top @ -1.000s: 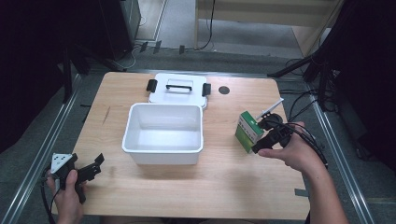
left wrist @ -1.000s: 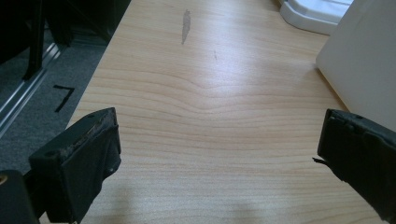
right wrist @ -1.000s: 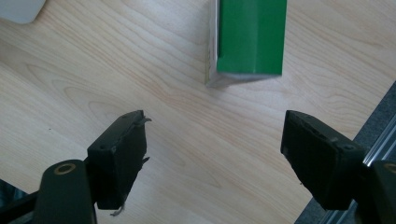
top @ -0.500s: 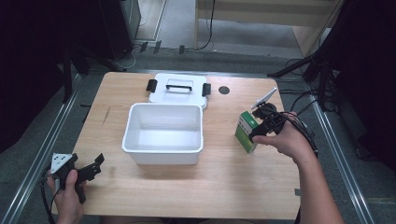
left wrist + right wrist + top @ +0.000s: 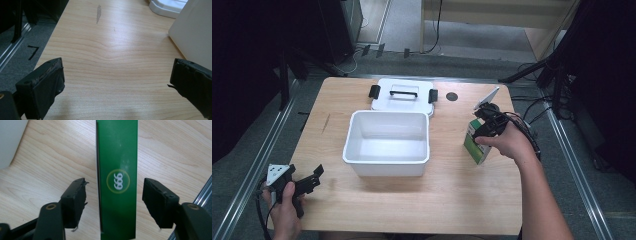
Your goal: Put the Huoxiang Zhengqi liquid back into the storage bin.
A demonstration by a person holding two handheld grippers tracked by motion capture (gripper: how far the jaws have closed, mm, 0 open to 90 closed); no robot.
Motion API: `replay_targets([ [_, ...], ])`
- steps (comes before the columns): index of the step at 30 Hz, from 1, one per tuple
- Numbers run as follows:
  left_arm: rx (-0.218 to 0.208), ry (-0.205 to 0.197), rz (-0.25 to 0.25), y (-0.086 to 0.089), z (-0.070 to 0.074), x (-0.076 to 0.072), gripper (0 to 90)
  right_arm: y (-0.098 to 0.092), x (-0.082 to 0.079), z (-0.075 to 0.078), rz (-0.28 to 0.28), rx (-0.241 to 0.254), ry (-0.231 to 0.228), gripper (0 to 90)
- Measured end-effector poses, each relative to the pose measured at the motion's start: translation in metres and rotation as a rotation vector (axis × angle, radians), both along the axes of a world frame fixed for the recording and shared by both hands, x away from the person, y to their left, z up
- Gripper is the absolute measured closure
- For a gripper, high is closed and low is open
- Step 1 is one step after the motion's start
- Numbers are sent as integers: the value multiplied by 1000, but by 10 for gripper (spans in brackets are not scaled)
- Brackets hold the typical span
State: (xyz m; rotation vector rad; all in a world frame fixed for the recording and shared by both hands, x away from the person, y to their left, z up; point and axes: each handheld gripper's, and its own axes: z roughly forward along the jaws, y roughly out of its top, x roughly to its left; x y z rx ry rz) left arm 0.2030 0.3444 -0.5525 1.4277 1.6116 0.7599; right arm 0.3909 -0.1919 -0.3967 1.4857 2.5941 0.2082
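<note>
We see the right tongs (image 5: 115,195) straddling the green carton (image 5: 117,177) near the surface's right edge — jaws open on either side, not yet touching, across its short width, its long axis running along the jaws. The left tongs (image 5: 304,182), wide open and empty, rest at the near-left corner — well apart. The white bin (image 5: 387,142) sits mid-surface (image 5: 452,200), with its lid (image 5: 402,95) behind it.
</note>
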Motion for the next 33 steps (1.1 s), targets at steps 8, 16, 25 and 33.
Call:
replay_targets([
  [8,1,2,-1,0,0,0,1,7,11,-5,-26,-3,36,500],
  [16,3,4,-3,0,0,0,1,10,10,-6,38,-42,40,640],
  [25,6,6,-6,0,0,0,1,17,2,1,167,-32,28,643],
  [33,6,6,-5,-1,0,0,1,26,-14,23,397,-34,-57,643],
])
